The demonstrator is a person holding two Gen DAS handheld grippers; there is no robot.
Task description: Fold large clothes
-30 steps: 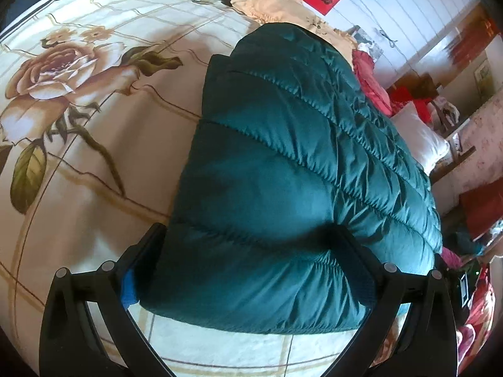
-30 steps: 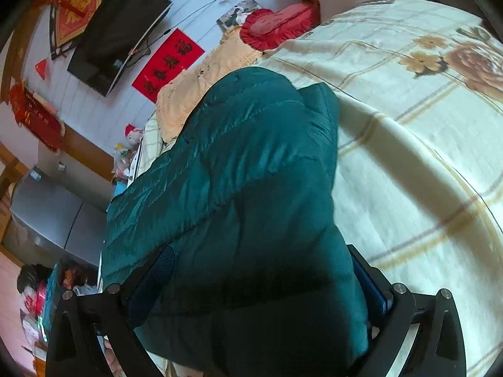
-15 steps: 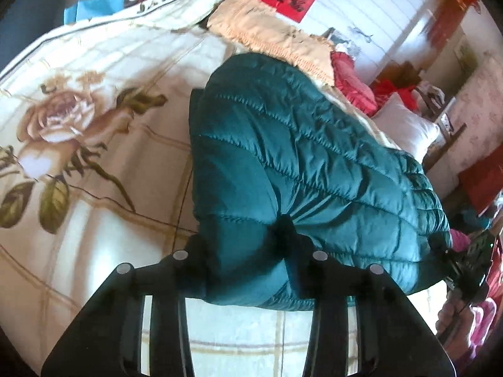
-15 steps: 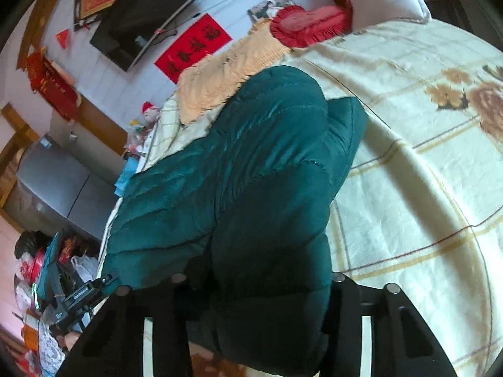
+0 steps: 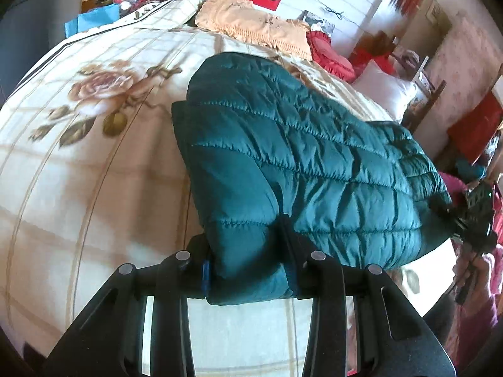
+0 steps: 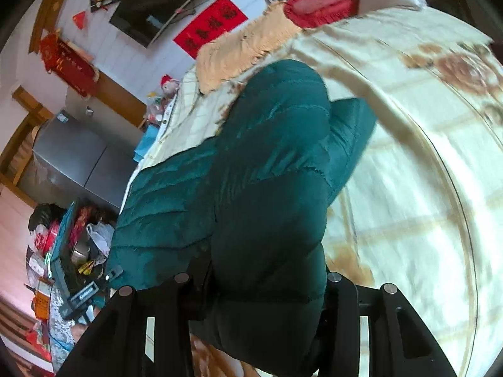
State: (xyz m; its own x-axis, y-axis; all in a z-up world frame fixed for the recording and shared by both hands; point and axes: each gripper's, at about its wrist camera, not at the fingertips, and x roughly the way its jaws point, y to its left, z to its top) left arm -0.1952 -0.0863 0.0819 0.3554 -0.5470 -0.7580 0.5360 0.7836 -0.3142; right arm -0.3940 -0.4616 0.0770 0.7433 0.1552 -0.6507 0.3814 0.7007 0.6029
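A dark green quilted puffer jacket [image 5: 298, 163] lies on a bed with a cream floral bedspread [image 5: 94, 157]. My left gripper [image 5: 248, 251] is shut on the jacket's near edge, with padding bunched between the fingers. In the right wrist view the same jacket [image 6: 267, 188] fills the middle. My right gripper [image 6: 267, 286] is shut on its other near corner and lifts it off the bedspread [image 6: 424, 172]. The right gripper [image 5: 471, 216] also shows at the far right of the left wrist view, at the jacket's corner.
A peach fringed blanket [image 5: 257, 28], a red cushion [image 5: 330, 59] and a white pillow [image 5: 383, 94] lie at the head of the bed. A grey cabinet [image 6: 78, 160] and floor clutter [image 6: 63, 251] stand beside the bed. A TV [image 6: 163, 3] hangs on the wall.
Both grippers have closed from wide open onto the jacket's near edge. They have lifted it, so the jacket bunches and rises off the bedspread.
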